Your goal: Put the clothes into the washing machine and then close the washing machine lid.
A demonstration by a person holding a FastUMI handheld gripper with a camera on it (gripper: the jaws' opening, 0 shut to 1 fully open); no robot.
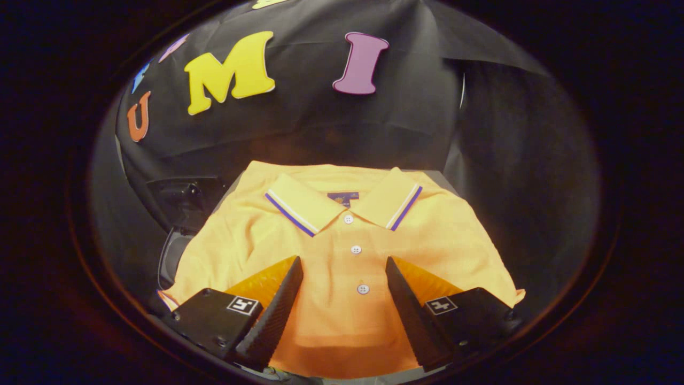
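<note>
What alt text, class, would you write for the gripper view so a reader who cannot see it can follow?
A yellow polo shirt with a striped collar lies spread flat, buttons up, directly under the open tongs, whose two fingers straddle its button placket without pinching it. Black cloth hangs behind as the booth's wall.

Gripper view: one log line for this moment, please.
claw: open, over placket | polo shirt: flat, buttoned, ungrasped | stage: pre-grasp

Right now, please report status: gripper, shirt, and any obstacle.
Gripper open, fingers spread over the placket. Orange polo shirt lies flat, collar away from the fingers, not gripped. Nothing on the shirt.
</note>
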